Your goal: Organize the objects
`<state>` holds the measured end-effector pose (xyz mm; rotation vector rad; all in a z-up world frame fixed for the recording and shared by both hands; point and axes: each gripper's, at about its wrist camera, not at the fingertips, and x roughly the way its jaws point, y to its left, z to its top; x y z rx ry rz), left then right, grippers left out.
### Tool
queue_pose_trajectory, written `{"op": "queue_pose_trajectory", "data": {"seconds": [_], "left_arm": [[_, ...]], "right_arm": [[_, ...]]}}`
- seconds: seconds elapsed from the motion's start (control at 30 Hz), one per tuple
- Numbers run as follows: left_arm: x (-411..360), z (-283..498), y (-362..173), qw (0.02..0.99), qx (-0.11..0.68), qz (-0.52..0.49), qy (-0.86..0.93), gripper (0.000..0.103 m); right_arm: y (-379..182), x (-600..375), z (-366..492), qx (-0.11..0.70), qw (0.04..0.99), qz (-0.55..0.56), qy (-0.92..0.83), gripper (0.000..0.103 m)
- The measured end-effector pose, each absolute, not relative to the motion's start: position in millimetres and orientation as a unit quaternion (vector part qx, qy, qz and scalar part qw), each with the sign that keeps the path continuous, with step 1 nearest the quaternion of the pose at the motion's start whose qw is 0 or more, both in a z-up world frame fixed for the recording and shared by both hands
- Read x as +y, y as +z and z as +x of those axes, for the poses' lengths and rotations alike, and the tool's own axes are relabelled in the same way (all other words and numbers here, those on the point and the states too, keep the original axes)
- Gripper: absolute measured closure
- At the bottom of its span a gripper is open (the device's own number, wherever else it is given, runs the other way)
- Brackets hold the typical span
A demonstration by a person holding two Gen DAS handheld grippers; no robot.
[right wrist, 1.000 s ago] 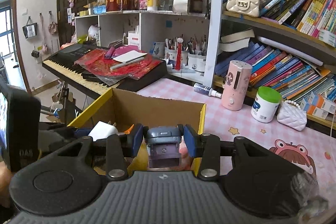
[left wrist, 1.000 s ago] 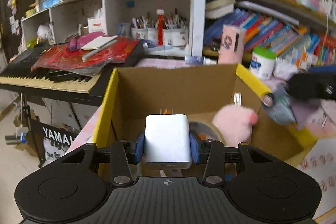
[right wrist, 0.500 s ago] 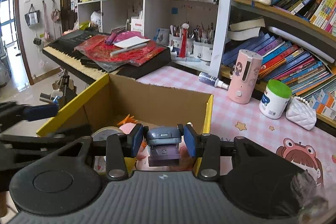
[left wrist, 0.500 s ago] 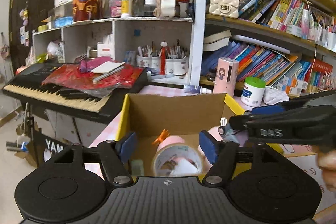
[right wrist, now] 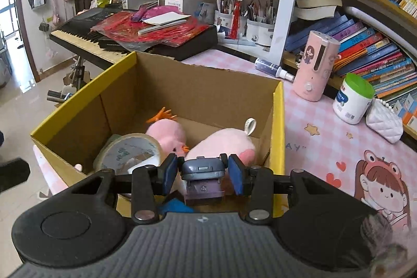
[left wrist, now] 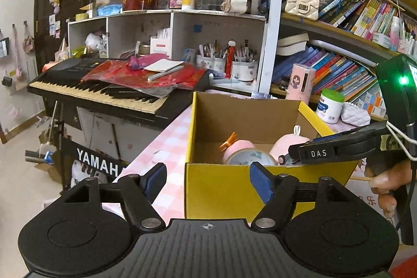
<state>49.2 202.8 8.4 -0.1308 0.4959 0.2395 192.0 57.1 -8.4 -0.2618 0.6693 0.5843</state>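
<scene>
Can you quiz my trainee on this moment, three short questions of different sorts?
1. True or false: the left tool holds nothing.
2. What does the right tool grip? A) tape roll B) small grey and purple toy C) pink plush
3. Fill in: the tape roll lies inside the ____.

Key:
1. True; its pads stand apart with nothing between them.
2. B, the small grey and purple toy, held above the cardboard box.
3. Cardboard box, beside two pink plush toys.
</scene>
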Motion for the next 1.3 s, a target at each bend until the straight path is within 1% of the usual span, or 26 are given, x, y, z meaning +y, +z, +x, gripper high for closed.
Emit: {"op": "queue_pose_trajectory", "data": {"seconds": [0.3,0.33,0.37,0.4,0.57,0.7,0.77,0.83,0.93,0.97,1.17,1.3], "left_arm": [[205.7,37.2,13.6,0.964,0.241,-0.060,0.098,0.030],[205.7,36.0,15.0,0.965,0.239,-0.059,0.095,0.029],[205.6,34.0,15.8,0.965,0.237,-0.059,0.092,0.025],[204.9,32.0,15.6,0.966,0.236,-0.058,0.089,0.022],[203.8,21.5,10.9,0.965,0.246,-0.048,0.070,0.020],[202.6,14.7,8.6,0.964,0.254,-0.050,0.063,0.013],[198.9,12.7,8.3,0.963,0.258,-0.047,0.056,0.008],[194.1,10.7,8.0,0.963,0.263,-0.044,0.043,0.008],[182.5,7.1,8.0,0.963,0.268,-0.036,0.013,0.007],[178.1,6.5,7.8,0.962,0.269,-0.033,0.003,0.006],[154.1,9.2,8.3,0.958,0.283,-0.027,-0.041,0.005],[139.6,6.9,12.6,0.955,0.287,-0.027,-0.062,0.005]], "right_arm": [[-3.6,60.7,172.7,0.337,0.895,-0.122,0.265,0.062],[-0.2,59.5,170.3,0.336,0.896,-0.120,0.265,0.058],[3.4,57.8,166.3,0.333,0.897,-0.118,0.266,0.053],[5.6,55.9,162.8,0.328,0.899,-0.116,0.266,0.053],[11.1,46.4,141.8,0.314,0.914,-0.096,0.239,0.052],[17.8,36.2,118.4,0.304,0.924,-0.090,0.213,0.051],[21.0,28.5,104.3,0.298,0.930,-0.081,0.197,0.046],[23.0,18.7,89.5,0.294,0.937,-0.068,0.177,0.044],[23.6,2.5,63.0,0.289,0.946,-0.050,0.138,0.035],[23.2,-3.2,53.7,0.287,0.949,-0.043,0.120,0.034],[12.3,-33.8,4.4,0.296,0.955,-0.015,0.030,0.034],[5.5,-51.7,-19.1,0.303,0.953,0.002,-0.010,0.030]]}}
